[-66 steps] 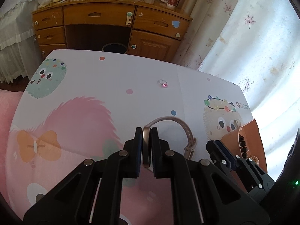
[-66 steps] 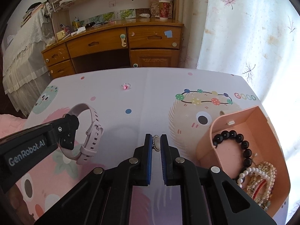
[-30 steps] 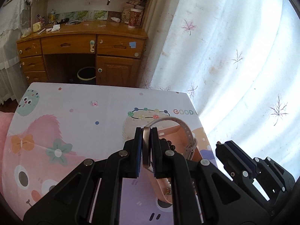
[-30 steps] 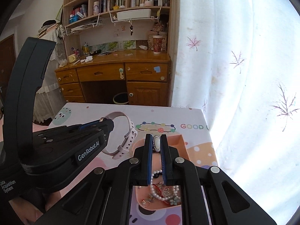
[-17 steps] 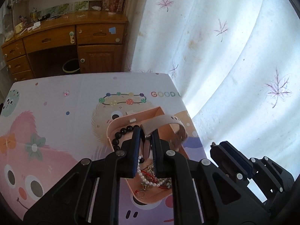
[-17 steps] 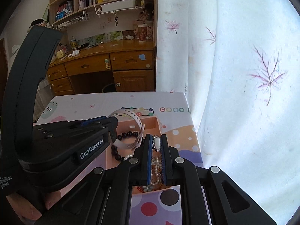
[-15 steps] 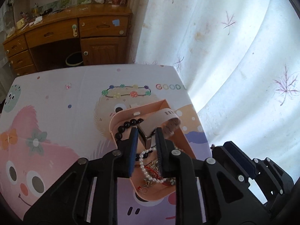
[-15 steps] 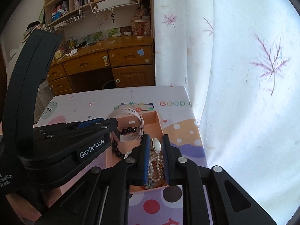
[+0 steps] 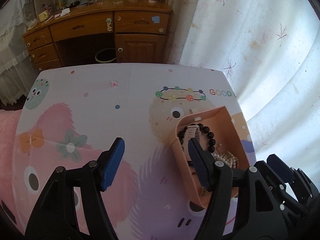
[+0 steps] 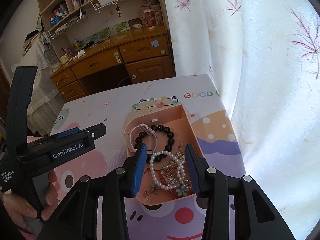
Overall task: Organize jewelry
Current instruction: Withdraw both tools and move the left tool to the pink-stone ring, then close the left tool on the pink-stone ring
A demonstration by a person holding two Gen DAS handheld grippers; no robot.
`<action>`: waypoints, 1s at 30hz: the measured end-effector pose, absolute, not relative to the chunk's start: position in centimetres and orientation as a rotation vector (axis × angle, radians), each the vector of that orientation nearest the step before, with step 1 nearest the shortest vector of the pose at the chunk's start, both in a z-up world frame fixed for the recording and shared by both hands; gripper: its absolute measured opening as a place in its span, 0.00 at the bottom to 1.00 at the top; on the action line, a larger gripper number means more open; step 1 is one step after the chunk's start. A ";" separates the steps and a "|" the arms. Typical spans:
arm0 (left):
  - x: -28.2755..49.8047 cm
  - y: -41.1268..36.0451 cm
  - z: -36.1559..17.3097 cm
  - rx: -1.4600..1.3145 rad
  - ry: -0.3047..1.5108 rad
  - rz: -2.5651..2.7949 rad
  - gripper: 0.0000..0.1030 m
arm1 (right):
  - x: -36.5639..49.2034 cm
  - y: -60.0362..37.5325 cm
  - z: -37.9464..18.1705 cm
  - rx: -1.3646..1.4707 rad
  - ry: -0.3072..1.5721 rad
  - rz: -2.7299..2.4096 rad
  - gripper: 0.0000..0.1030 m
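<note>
Room: wooden desk (image 9: pixel 104 26) with drawers at the far wall, leaf-print curtain (image 9: pixel 260 40) on the right, bin (image 9: pixel 105 55) in the kneehole.
Surface: cartoon-print mat (image 9: pixel 100 120) over the table, with "GOOD" lettering at its right edge.

Left wrist view
Left gripper (image 9: pixel 156 160): jaws have just been opening and stand wide apart, nothing between the blue pads; right finger overlaps the tray's near-left wall.
Tray (image 9: pixel 230 118): peach, open-topped, at the mat's right edge.
Watch (image 9: pixel 190 134): pale pink strap, lying in the tray across the black beads.
Black beads (image 9: pixel 210 136): bracelet ring in the tray's far half.
Ring (image 9: pixel 114 83): small, pink stone, alone on the mat, well apart from the tray.
Right gripper (image 9: pixel 280 168): seen at lower right, just beside the tray.

Right wrist view
Right gripper (image 10: pixel 164 165): jaws have just been opening, pads parted and clear of the jewelry, hanging over the tray's near half.
Tray (image 10: pixel 192 130): holds the watch (image 10: pixel 132 140), black beads (image 10: pixel 170 134), pearls (image 10: pixel 160 172) and a tangle of gold and red pieces.
Brooch: cannot tell it apart in the tangle.
Left gripper (image 10: pixel 88 132): at left, beside the tray.
Hand (image 10: pixel 40 206): grips its handle.
</note>
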State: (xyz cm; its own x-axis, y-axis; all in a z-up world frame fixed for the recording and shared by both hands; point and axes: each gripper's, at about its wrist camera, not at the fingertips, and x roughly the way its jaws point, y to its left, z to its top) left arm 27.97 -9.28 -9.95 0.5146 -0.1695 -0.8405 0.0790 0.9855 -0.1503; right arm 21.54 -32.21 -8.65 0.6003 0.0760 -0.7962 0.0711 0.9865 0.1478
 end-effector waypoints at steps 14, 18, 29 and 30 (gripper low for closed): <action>36.5 0.3 -14.5 -0.029 1.174 -0.150 0.62 | 31.7 -24.4 -11.7 0.235 1.025 0.092 0.63; 39.8 0.9 -15.5 -0.024 1.135 -0.189 0.62 | 34.5 -23.2 -12.4 0.233 1.012 0.079 0.67; 46.3 -1.6 -19.7 0.033 1.067 -0.263 0.59 | 40.4 -23.3 -14.5 0.295 1.032 0.048 0.68; 46.6 -1.8 -19.9 0.033 1.061 -0.269 0.57 | 40.5 -23.4 -14.3 0.294 1.023 0.045 0.68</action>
